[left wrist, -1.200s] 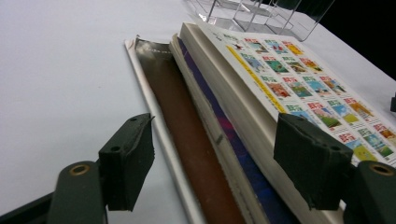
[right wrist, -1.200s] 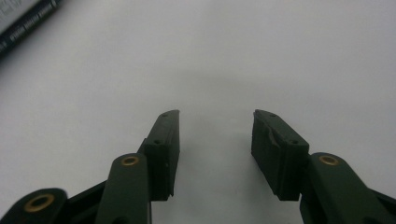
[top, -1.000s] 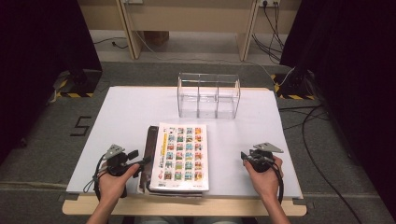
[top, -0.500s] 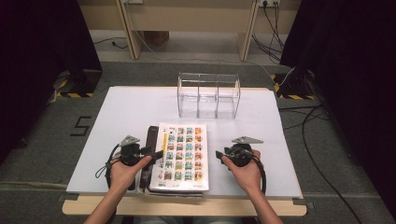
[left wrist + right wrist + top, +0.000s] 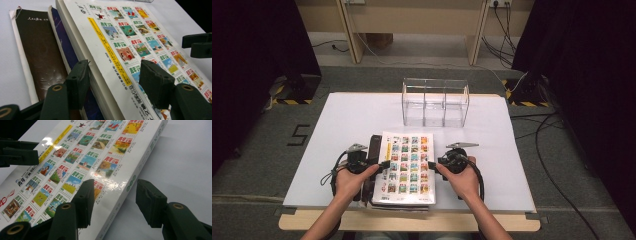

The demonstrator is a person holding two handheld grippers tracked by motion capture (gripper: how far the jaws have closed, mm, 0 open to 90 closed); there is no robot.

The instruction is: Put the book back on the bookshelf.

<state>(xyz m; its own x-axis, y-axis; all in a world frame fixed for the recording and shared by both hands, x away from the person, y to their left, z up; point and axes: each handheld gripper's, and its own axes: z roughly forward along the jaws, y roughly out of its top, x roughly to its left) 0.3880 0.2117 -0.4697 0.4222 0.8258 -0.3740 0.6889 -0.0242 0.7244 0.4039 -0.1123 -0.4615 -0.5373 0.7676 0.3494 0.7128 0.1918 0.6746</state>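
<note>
A stack of books lies near the front edge of the white table point(image 5: 337, 120), a little left of its middle, and the top one, a thick white book point(image 5: 406, 167) with rows of small coloured pictures on its cover, runs with its long axis from the front edge toward the back. The left gripper point(image 5: 382, 164) stands at that book's left long edge, its jaws apart and lately drawing a little closer, one over the cover and one down beside the page block, not yet pressing. Under it on that side show a dark brown book point(image 5: 40, 50) and a blue one point(image 5: 63, 41). The right gripper point(image 5: 437, 165) stands at the opposite long edge, its jaws wide and lately spreading, with the book's edge between them but untouched. Both hands are equally near, facing each other across the book's short width. A clear plastic rack point(image 5: 435, 102) stands well behind, toward the back edge.
</note>
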